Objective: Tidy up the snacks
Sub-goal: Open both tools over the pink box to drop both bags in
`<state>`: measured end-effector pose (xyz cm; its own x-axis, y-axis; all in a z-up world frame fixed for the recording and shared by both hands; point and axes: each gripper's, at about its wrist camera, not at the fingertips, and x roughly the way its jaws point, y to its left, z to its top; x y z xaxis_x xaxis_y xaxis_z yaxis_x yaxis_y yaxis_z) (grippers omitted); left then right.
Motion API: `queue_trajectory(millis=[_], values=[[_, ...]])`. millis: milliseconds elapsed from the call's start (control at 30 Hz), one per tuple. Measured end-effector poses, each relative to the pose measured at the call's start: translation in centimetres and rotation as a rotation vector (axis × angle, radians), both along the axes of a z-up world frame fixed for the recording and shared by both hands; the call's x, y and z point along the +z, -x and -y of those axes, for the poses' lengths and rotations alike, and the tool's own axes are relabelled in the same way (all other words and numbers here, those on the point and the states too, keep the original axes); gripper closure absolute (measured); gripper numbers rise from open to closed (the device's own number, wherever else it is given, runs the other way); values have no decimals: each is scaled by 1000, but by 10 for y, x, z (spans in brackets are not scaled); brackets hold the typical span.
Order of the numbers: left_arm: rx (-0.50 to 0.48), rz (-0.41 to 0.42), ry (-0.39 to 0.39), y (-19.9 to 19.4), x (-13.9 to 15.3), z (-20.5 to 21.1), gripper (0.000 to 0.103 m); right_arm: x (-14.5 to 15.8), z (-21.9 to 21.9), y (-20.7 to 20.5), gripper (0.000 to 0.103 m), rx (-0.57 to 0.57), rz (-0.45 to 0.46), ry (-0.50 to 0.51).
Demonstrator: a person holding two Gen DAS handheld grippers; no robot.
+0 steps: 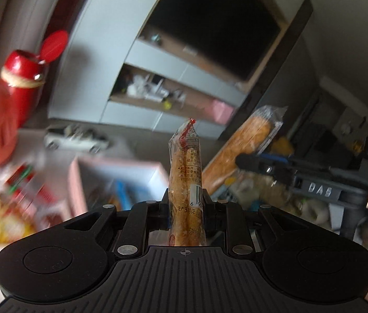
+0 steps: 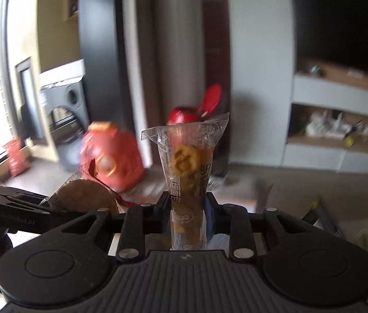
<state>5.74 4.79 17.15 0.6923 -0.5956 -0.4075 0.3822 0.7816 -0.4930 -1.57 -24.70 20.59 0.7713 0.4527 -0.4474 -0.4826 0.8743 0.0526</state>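
Observation:
In the left wrist view, my left gripper [image 1: 186, 197] is shut on a long clear-wrapped pastry [image 1: 185, 161] that stands upright between the fingers, its red-tipped seal on top. To the right, my right gripper [image 1: 248, 160] holds a second clear-wrapped golden pastry [image 1: 246, 140] raised at a slant. In the right wrist view, my right gripper [image 2: 187, 199] is shut on that clear packet [image 2: 188, 161], with its round browned piece showing. At the left of that view, my left gripper [image 2: 49, 200] carries its brown pastry packet [image 2: 84, 195]. Both packets are lifted off the surface.
A pink open box [image 1: 75, 187] with snacks inside sits below and left of my left gripper. Blurred snack packets [image 1: 14, 203] lie at the far left. Red ornaments [image 1: 24, 73] and a white toy car [image 1: 77, 138] stand behind. White shelves [image 1: 158, 96] lie beyond.

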Motion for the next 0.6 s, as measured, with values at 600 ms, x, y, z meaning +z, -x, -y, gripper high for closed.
queue_trajectory(millis=[600], values=[[379, -157, -52, -38, -112, -73, 77, -97, -41, -129, 42, -41, -350, 64]])
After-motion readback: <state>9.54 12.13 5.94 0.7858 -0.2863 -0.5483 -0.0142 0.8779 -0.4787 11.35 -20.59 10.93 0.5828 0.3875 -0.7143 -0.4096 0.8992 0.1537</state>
